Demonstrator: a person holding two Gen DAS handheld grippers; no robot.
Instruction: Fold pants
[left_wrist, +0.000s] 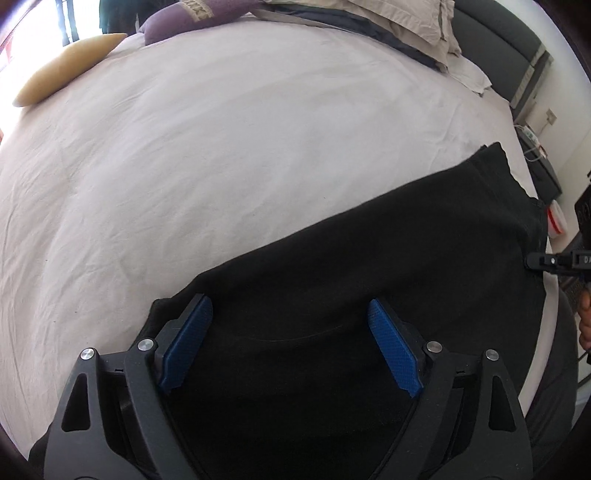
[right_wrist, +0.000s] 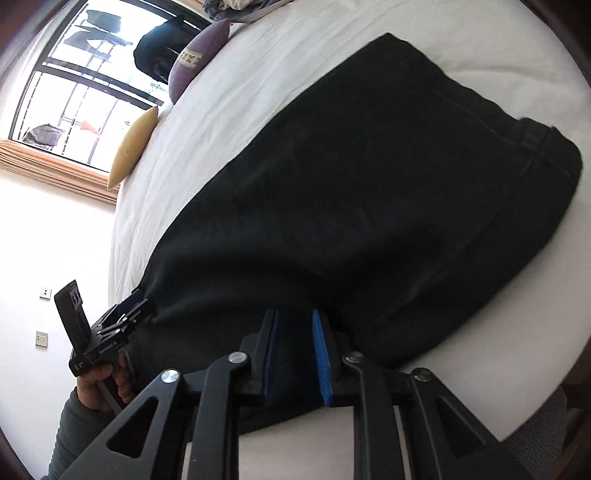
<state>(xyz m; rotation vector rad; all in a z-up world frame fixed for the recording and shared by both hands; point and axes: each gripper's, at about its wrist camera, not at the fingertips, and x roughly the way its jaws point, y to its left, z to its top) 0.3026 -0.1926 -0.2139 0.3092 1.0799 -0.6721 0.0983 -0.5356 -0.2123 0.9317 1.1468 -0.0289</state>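
Left gripper (left_wrist: 290, 314) gapes wide over the black fabric pants (left_wrist: 369, 258) lying on the white bed sheet (left_wrist: 221, 147); right gripper (right_wrist: 294, 325), nearly closed, pinches their near edge. That shallow pinch may slip mid-fold

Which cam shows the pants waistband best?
Right wrist: the waistband of the black pants shows clearly, seams visible. Left wrist catches only that end near its frame edge, dark and without detail.
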